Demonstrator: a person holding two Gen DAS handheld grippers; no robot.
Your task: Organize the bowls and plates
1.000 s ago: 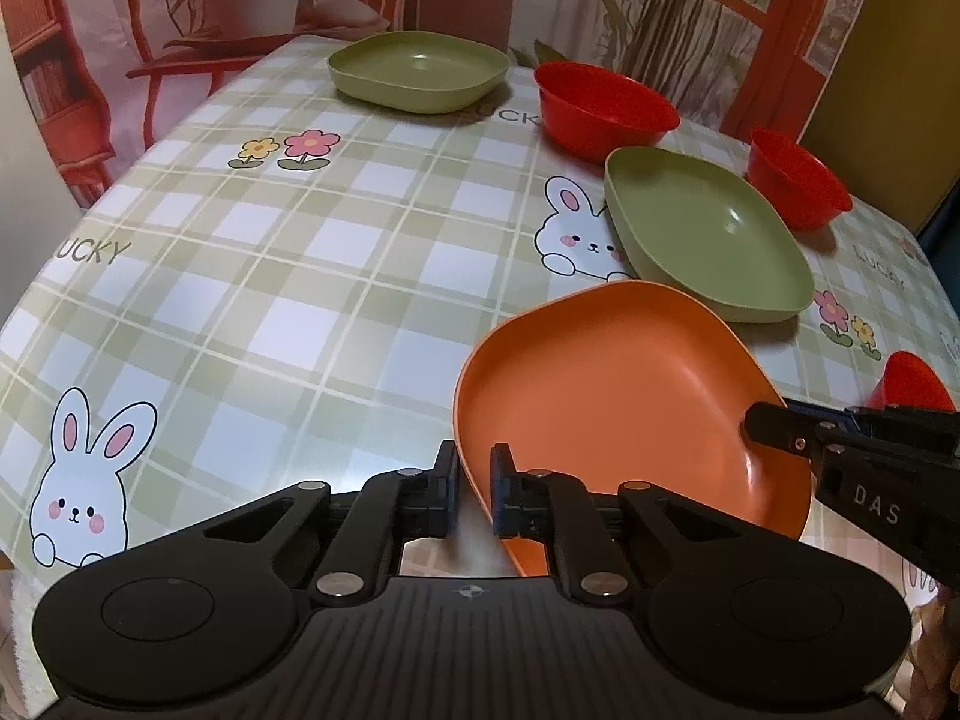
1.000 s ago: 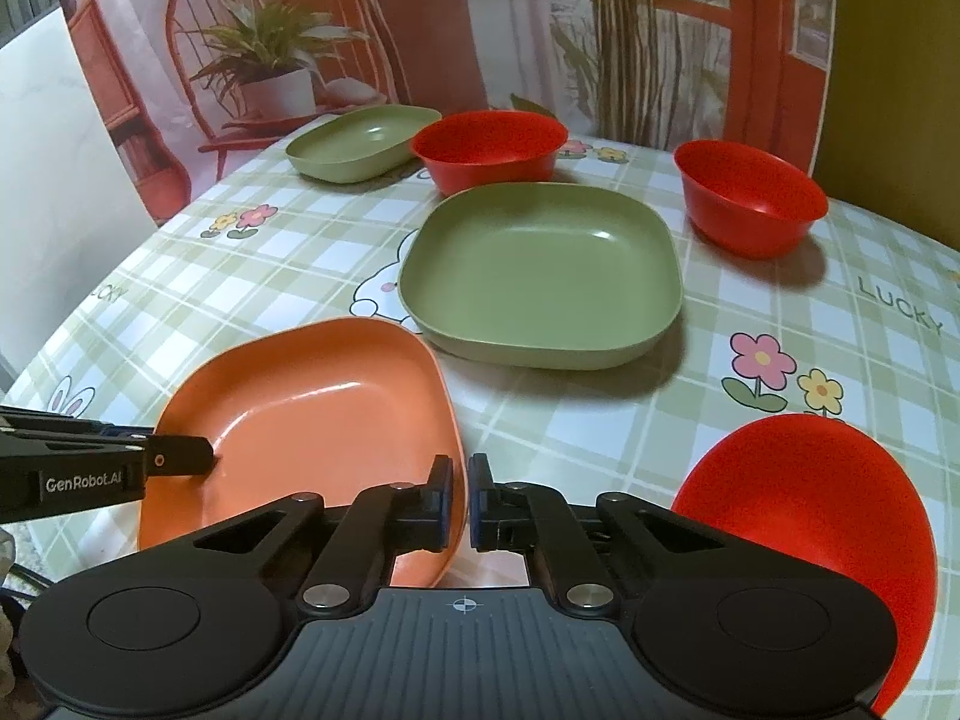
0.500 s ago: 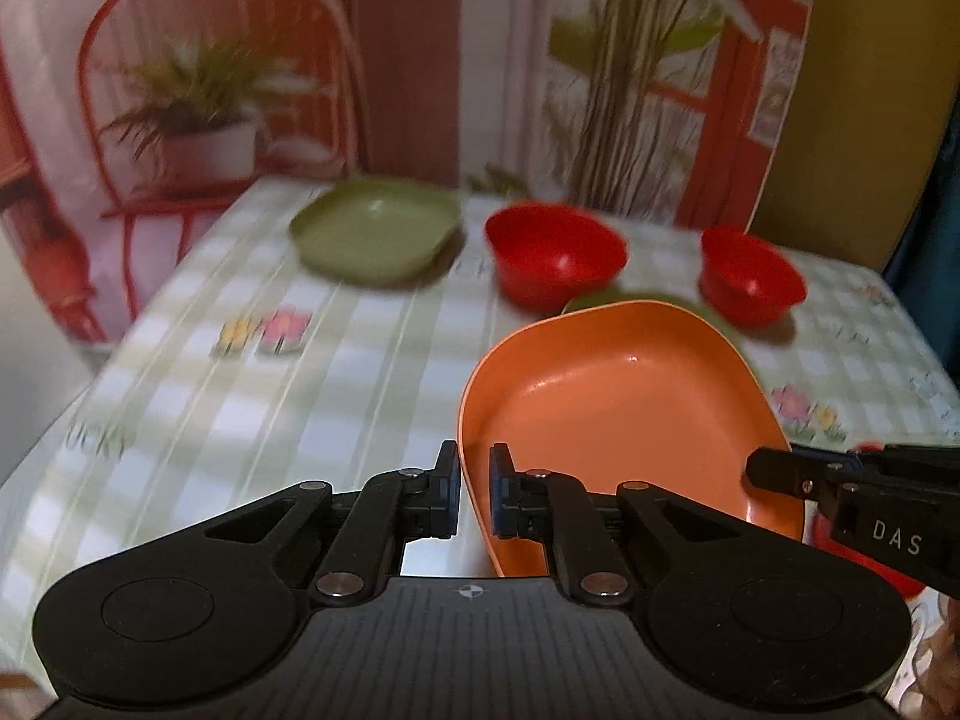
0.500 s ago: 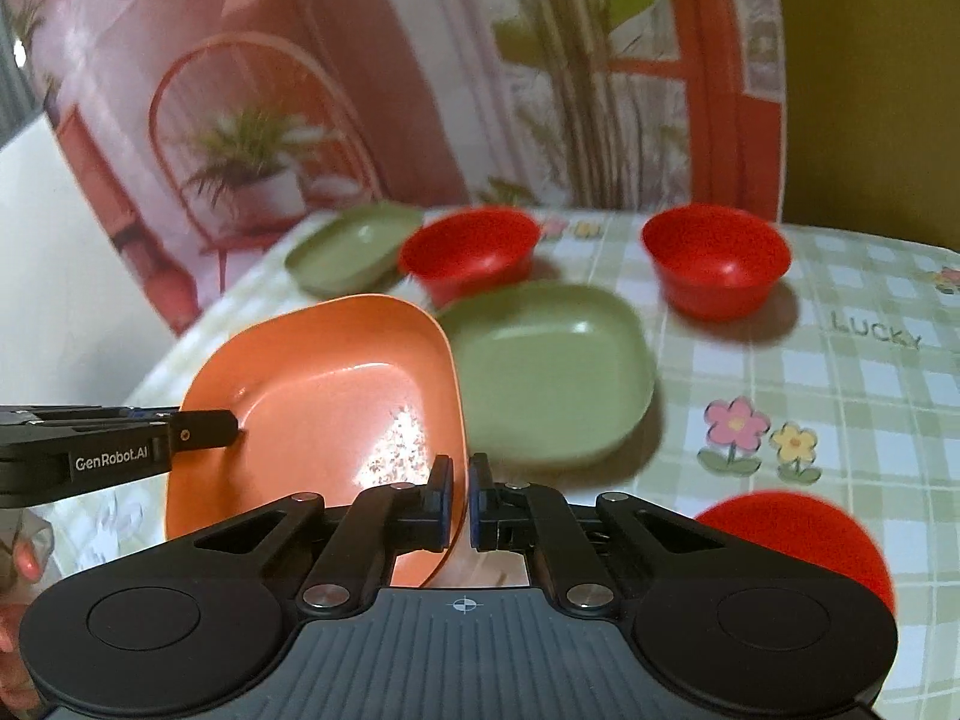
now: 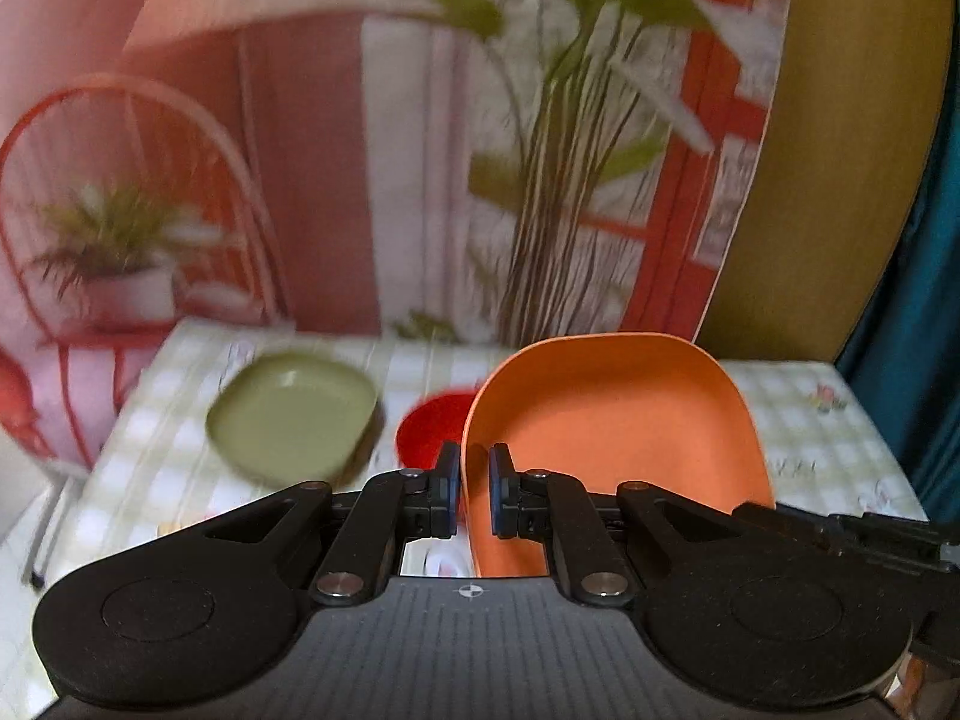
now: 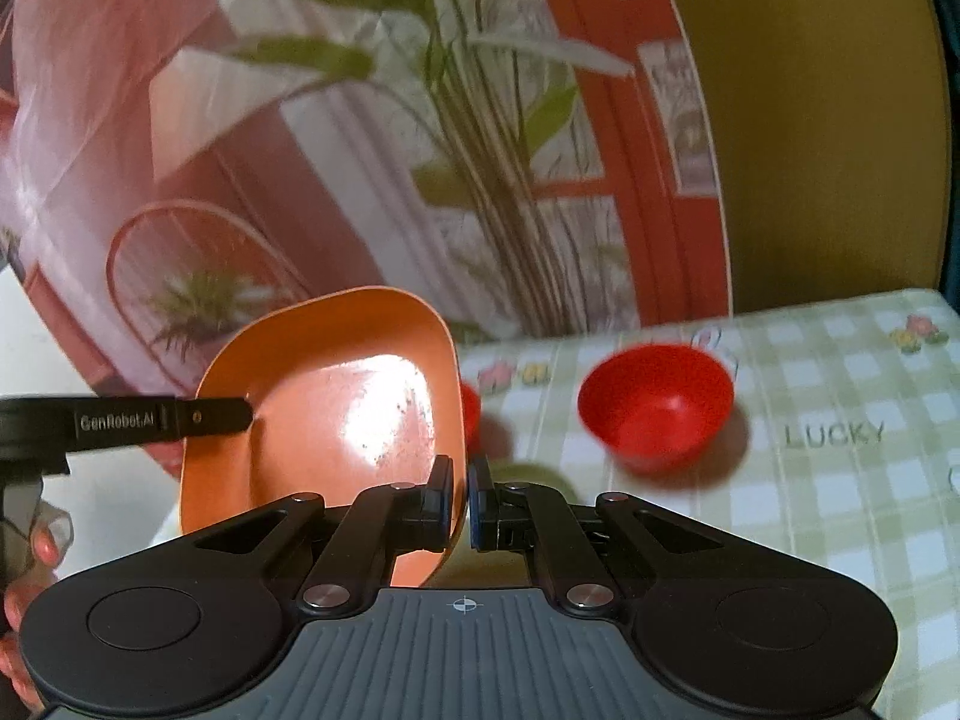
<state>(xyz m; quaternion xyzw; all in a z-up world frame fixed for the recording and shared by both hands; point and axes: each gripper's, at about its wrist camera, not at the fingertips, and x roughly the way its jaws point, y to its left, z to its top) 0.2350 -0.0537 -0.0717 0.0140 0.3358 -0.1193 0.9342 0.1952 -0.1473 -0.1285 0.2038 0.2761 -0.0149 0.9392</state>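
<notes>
The left tool (image 5: 474, 489) and the right tool (image 6: 459, 495) are each closed on one edge of the orange plate (image 5: 612, 420), which is tilted above the table (image 6: 840, 480). A green plate (image 5: 291, 417) lies far left, and a red bowl (image 6: 657, 405) far right.

Motion blur and hidden dishes

Green plate (image 5: 292, 420) and tablecloth (image 5: 804, 420) are smeared; the orange plate (image 5: 618, 420) covers most of a red bowl (image 5: 429, 432); in the right view a second red bowl (image 6: 470, 408) peeks from behind it
</notes>
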